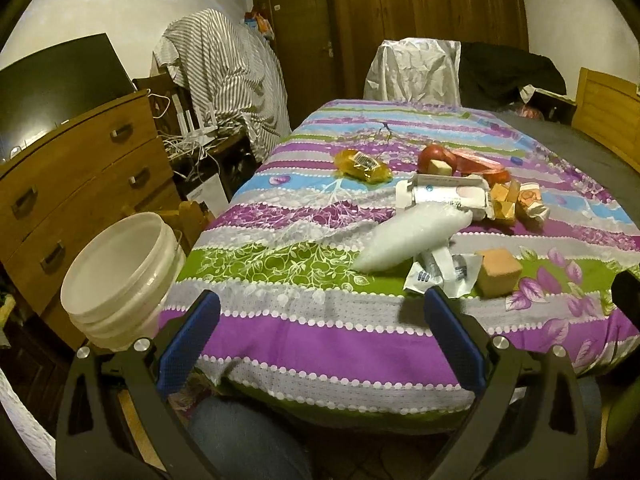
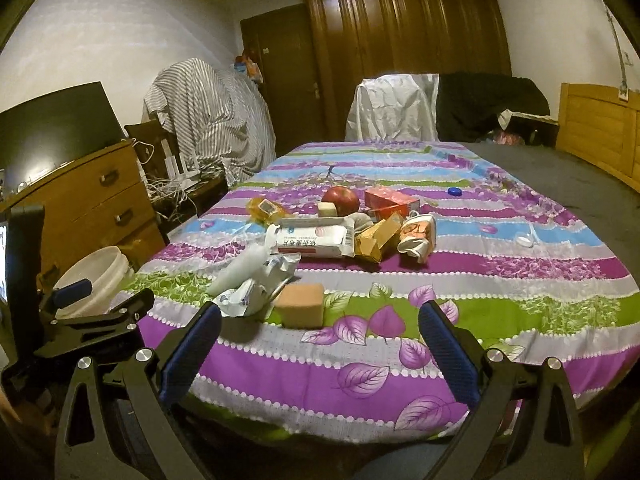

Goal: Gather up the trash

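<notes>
Trash lies in a heap on the striped tablecloth [image 1: 320, 320]: a white plastic bag [image 1: 412, 236], crumpled wrappers [image 1: 444, 272], an orange sponge block [image 1: 498, 272], a white cotton-pad pack [image 1: 444, 196], a yellow carton [image 2: 378, 238], a crushed cup [image 2: 418, 236], a yellow wrapper [image 1: 362, 165], a red apple [image 2: 341, 199] and a red box [image 2: 390, 200]. A white bucket [image 1: 120, 276] stands left of the table. My left gripper [image 1: 322, 312] is open and empty at the near table edge. My right gripper [image 2: 320, 322] is open and empty, just short of the sponge block [image 2: 301, 304].
A wooden dresser [image 1: 80, 184] with a dark screen stands on the left behind the bucket. Cables and a striped cloth pile sit beyond it. Covered chairs stand at the table's far end. Bottle caps [image 2: 454, 191] lie on the right of the cloth. The left gripper's body shows in the right wrist view [image 2: 80, 320].
</notes>
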A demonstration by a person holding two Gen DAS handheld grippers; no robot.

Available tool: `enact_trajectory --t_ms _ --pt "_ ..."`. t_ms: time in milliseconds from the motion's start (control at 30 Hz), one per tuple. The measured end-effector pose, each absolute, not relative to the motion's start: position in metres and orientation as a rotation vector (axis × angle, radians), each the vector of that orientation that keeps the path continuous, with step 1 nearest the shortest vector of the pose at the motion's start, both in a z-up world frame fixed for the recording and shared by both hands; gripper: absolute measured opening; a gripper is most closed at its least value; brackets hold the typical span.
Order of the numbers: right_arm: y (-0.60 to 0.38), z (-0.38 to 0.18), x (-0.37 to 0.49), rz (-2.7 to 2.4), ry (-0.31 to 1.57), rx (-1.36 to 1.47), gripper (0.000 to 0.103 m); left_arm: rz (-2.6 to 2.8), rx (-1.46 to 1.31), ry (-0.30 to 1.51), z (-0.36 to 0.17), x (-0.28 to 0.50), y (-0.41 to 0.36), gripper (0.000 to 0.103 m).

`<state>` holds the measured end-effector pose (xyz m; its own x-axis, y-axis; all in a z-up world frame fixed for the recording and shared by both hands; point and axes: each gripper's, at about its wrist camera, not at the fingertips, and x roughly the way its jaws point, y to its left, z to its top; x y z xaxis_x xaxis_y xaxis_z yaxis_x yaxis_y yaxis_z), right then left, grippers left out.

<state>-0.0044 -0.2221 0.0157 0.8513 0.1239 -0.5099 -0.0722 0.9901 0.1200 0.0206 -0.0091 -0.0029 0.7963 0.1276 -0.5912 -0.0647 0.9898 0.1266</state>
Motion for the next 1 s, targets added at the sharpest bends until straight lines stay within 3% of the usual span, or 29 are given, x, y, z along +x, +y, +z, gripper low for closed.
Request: enact_trajectory --t_ms 1000 --pt "-0.221 -0.01 0.004 0.104 0.625 0.139 0.098 0.113 0.107 0.68 -0.016 0.027 -0.006 0.098"
